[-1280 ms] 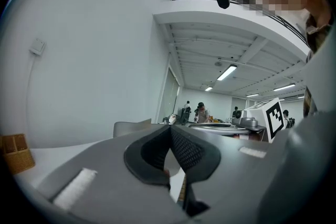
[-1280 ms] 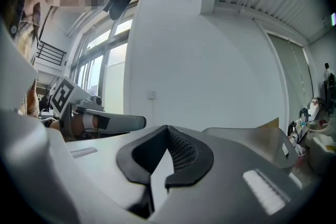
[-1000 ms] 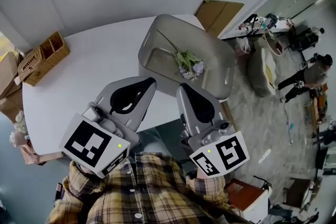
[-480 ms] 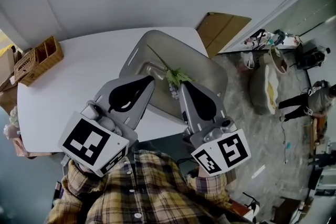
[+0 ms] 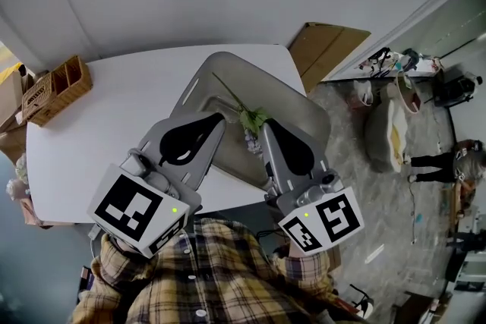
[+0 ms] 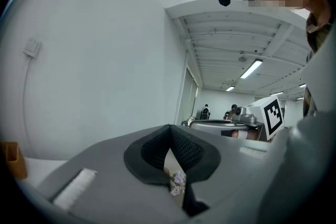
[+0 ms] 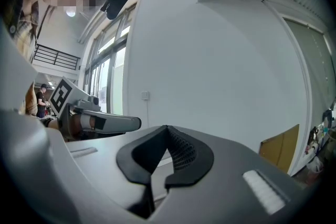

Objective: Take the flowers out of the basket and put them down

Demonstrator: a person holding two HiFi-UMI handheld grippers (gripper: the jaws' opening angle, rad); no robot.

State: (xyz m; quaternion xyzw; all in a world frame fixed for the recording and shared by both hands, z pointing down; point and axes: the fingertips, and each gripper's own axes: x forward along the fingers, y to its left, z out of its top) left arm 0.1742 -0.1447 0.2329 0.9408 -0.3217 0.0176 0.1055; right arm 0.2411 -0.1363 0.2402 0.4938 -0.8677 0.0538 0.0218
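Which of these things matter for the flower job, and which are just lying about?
For the job: sprig of pale purple flowers with green leaves; grey plastic basket; white table.
Lying about: brown wicker box; flat cardboard sheet.

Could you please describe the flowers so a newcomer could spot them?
Start at the white table and find the grey basket at its right end. Inside lies one sprig of flowers: thin stem, green leaves, pale lilac blooms, the only colourful thing in it.

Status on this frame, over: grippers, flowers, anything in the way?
Left gripper shut, right gripper shut, both empty at near side of basket. Flowers lie inside basket, not gripped. Nothing blocking them.
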